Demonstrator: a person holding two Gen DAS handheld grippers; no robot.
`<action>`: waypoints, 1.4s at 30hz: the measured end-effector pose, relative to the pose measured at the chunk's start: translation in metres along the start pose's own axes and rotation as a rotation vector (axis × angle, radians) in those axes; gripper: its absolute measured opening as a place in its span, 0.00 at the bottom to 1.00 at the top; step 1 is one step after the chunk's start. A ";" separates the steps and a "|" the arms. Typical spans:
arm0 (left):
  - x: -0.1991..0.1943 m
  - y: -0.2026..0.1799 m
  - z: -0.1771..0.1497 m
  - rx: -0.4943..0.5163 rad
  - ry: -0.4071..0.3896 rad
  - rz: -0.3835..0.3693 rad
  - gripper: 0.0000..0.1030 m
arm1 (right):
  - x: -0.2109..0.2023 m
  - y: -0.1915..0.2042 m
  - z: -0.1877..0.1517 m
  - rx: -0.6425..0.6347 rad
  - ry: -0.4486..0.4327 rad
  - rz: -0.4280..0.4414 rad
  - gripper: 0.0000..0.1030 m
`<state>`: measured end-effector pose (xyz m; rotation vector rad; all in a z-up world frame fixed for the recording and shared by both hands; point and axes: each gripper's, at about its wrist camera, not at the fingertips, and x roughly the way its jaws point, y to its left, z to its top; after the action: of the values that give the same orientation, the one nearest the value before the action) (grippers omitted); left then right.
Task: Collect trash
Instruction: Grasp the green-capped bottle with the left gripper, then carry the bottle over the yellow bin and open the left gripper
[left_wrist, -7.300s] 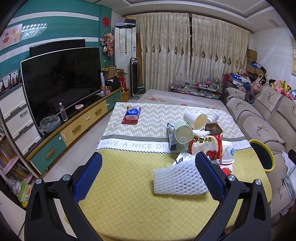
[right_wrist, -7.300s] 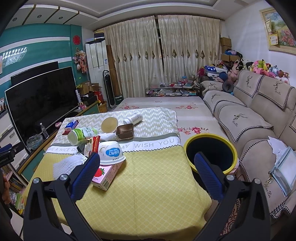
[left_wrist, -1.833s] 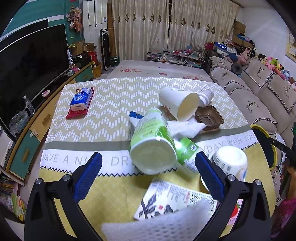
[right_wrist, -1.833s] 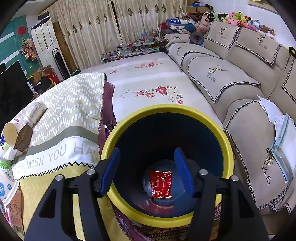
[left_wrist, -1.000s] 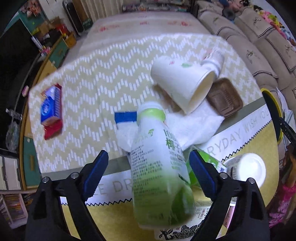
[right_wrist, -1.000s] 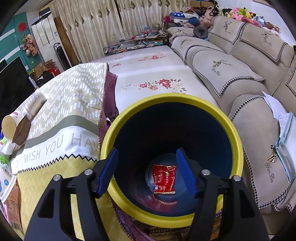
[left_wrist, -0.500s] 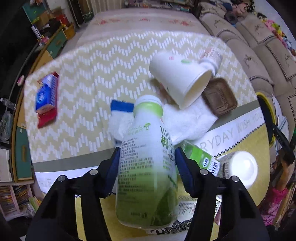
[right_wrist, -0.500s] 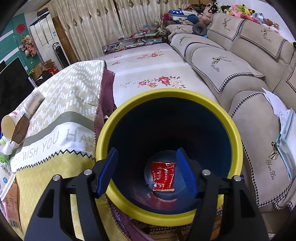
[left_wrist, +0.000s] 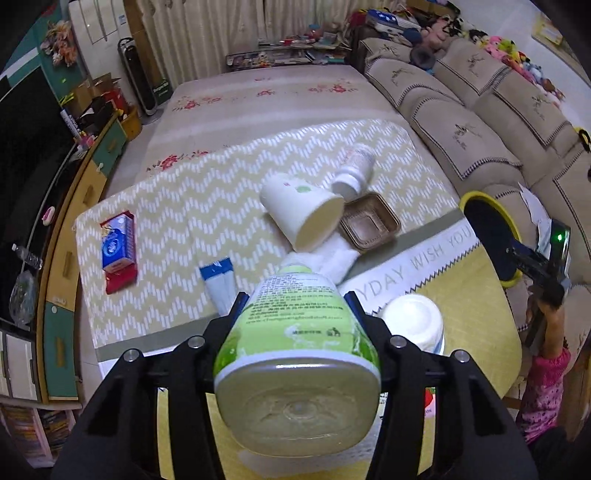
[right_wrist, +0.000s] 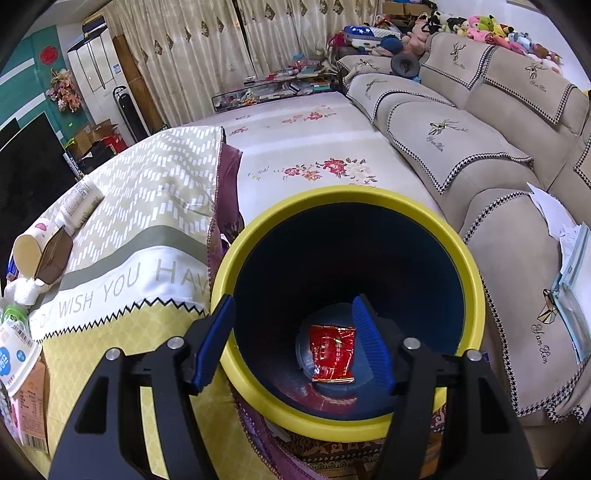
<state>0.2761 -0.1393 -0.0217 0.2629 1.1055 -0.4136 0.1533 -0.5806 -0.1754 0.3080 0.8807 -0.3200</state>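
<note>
My left gripper (left_wrist: 295, 306) is shut on a green-and-white plastic bottle (left_wrist: 295, 350), held above the table with its base toward the camera. On the table lie a tipped white paper cup (left_wrist: 301, 212), a small white bottle (left_wrist: 354, 171), a brown tray (left_wrist: 369, 223), white tissue (left_wrist: 336, 258) and a white bowl (left_wrist: 413, 321). My right gripper (right_wrist: 291, 332) is open and empty over the yellow-rimmed blue bin (right_wrist: 347, 424). A red wrapper (right_wrist: 332, 352) lies at the bin's bottom.
A blue tissue pack on a red box (left_wrist: 118, 251) lies at the table's left. The bin (left_wrist: 491, 236) stands by the table's right edge, beside the beige sofa (right_wrist: 498, 155). A TV cabinet (left_wrist: 70, 258) runs along the left. A pink carton (right_wrist: 29, 413) lies near the table's front.
My left gripper has closed on the green bottle and lifted it off the table, tilting its base toward the camera. My right gripper stays open above the bin.
</note>
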 end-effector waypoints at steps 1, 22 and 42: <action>0.001 -0.003 -0.001 0.007 -0.004 0.007 0.50 | 0.000 -0.001 0.000 0.002 0.002 0.000 0.61; -0.040 -0.111 0.037 0.201 -0.116 -0.130 0.50 | -0.037 -0.037 -0.004 0.037 -0.068 -0.019 0.61; 0.165 -0.394 0.085 0.449 0.117 -0.298 0.50 | -0.099 -0.141 -0.028 0.145 -0.126 -0.120 0.61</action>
<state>0.2317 -0.5580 -0.1348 0.5246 1.1616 -0.9256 0.0192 -0.6833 -0.1326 0.3660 0.7551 -0.5113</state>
